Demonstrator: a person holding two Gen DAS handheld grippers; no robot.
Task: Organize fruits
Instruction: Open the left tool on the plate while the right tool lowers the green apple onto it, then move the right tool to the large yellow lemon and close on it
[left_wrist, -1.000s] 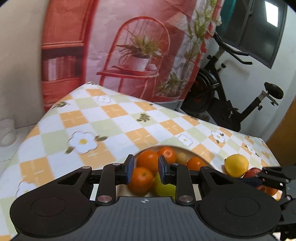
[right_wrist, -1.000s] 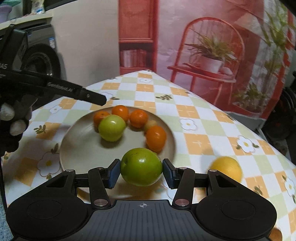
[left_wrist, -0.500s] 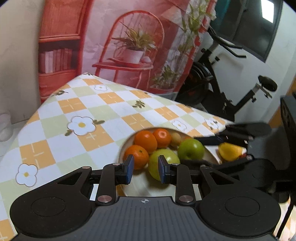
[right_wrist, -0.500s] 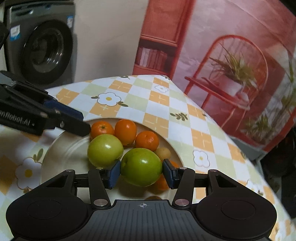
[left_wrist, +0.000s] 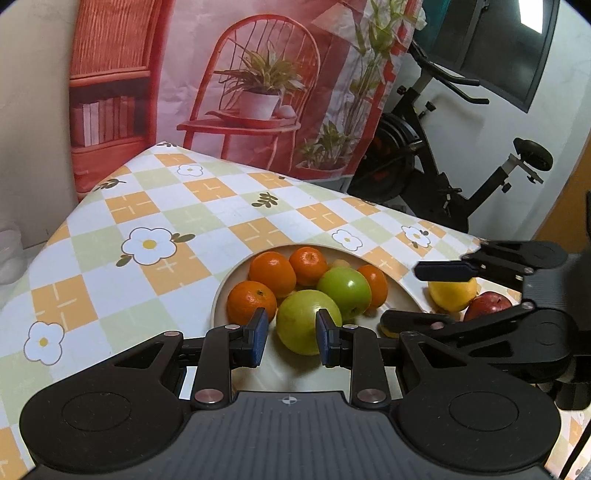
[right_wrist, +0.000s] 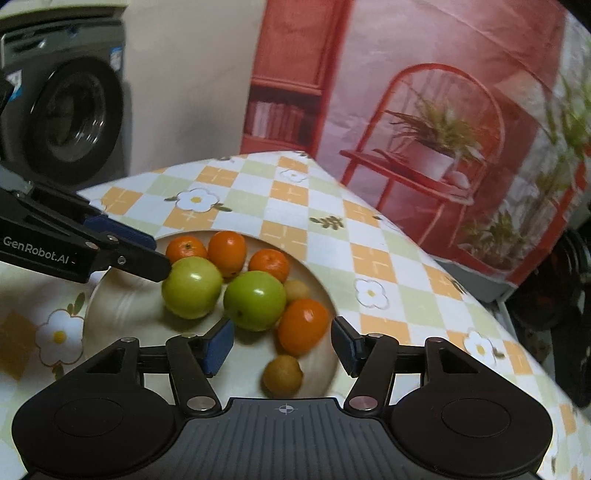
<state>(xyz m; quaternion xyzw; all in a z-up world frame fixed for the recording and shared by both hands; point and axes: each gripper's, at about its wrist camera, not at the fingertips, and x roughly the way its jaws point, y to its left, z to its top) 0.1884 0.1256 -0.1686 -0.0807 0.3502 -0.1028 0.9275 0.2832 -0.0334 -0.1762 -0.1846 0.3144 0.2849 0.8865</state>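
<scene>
Nothing is gripped by the right gripper (right_wrist: 282, 341), whose jaws are spread wide above the near rim of the plate (right_wrist: 122, 302). The green apple (right_wrist: 255, 300) lies on the plate just beyond its fingertips, touching an orange (right_wrist: 303, 325) and beside a paler apple (right_wrist: 192, 287). The left gripper (left_wrist: 289, 334) is seen part-open over the plate, empty; contact with the paler apple cannot be judged. A lemon (left_wrist: 452, 293) lies off the plate.
</scene>
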